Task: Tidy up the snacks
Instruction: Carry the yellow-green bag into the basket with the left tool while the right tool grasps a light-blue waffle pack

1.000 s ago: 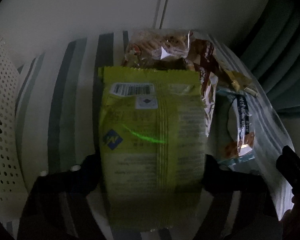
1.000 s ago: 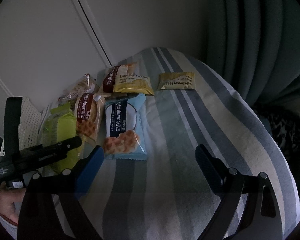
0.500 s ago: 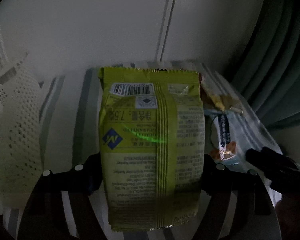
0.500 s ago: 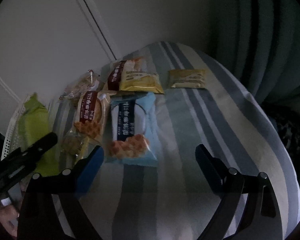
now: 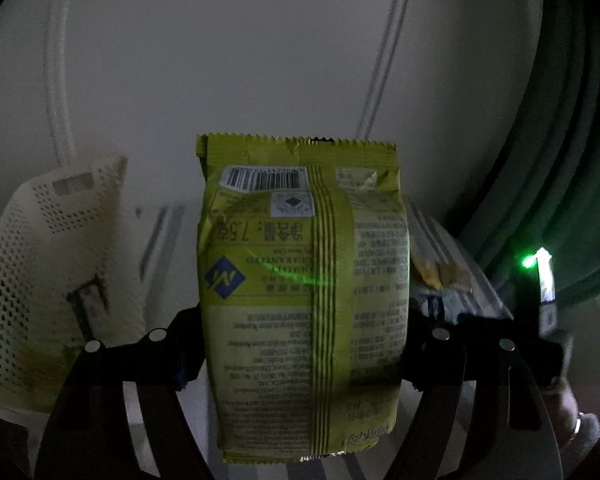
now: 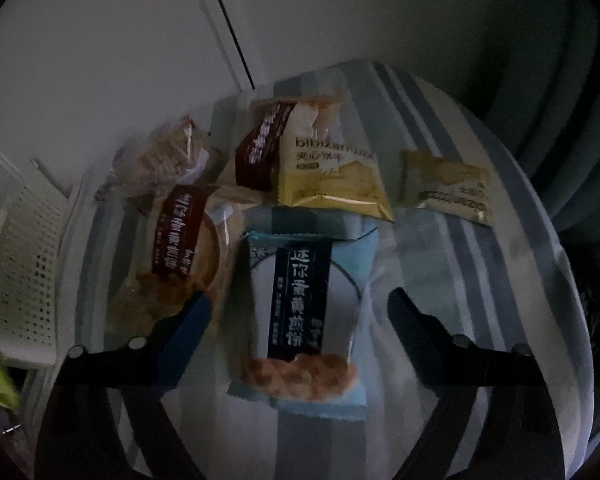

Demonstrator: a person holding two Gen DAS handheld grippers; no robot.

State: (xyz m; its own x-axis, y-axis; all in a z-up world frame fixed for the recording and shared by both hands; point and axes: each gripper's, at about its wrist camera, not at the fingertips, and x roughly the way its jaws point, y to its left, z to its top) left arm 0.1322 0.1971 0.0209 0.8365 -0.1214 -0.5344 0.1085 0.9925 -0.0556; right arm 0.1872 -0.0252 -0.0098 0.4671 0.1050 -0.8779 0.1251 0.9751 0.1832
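at far left, white perforated plastic basket (image 5: 56, 264) stands beside the striped cloth's edge (image 6: 476, 264), rim open upward. l gripper (image 5: 304, 340) pinches green foil snack bag (image 5: 300, 288) by both sides, held up off the surface; crimped zigzag top seam, barcode face to cam, w/ pale wall behind. r gripper (image 6: 300, 312) spread wide, empty, low over light-blue waffle pack (image 6: 304, 312) lying flat between its fingers; contact: can't tell. brown-label waffle pack (image 6: 180, 248) just left, overlapping clear crinkly pack (image 6: 168, 160). yellow biscuit pack (image 6: 328, 176) behind, small gold sachet (image 6: 448, 184) apart at right. bare cloth right of the packs. dim, blurred.
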